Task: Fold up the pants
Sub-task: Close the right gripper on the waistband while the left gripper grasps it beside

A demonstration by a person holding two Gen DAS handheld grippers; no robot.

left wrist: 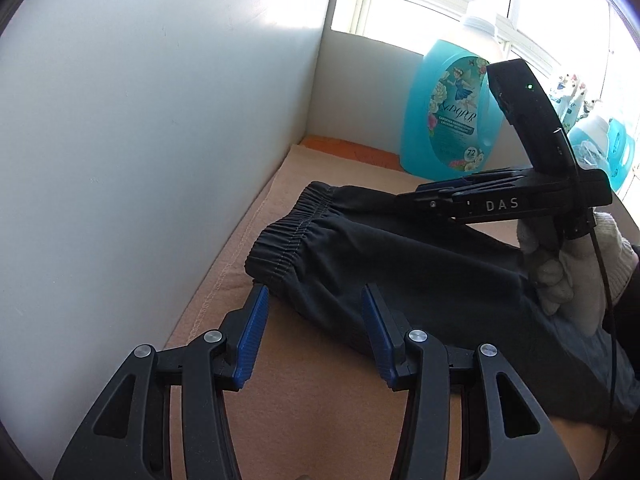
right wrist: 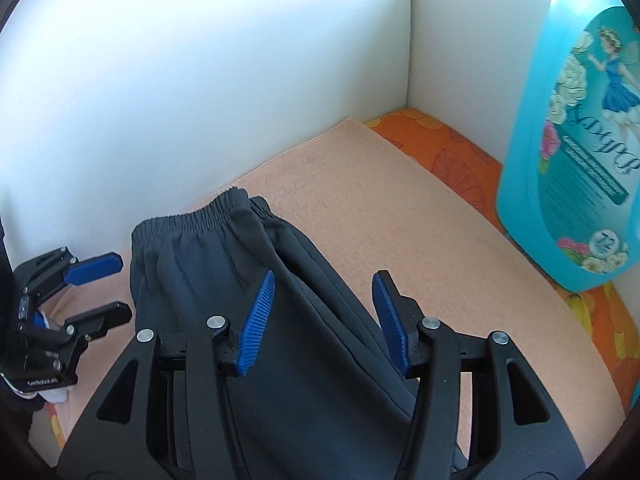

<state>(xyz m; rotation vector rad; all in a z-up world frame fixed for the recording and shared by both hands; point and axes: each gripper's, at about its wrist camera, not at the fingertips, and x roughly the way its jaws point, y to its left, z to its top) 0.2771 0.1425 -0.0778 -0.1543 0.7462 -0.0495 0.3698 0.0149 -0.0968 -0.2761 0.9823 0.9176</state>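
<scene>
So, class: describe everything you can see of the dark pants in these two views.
The pants are dark navy or black, of a smooth, matte fabric, with a gathered elastic waistband. They lie folded lengthwise, legs stacked, on a peach towel, waistband toward the white wall. Both tongs are open: the left tongs sit by the waistband's near edge, the right tongs above the legs. Neither is seen gripping the cloth.

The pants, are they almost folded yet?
Partly. The dark pants already lie doubled lengthwise on the peach towel, leg on leg, waistband toward the wall. Both tools, left and right, are open and grip nothing. Folding the length over is still left.
</scene>
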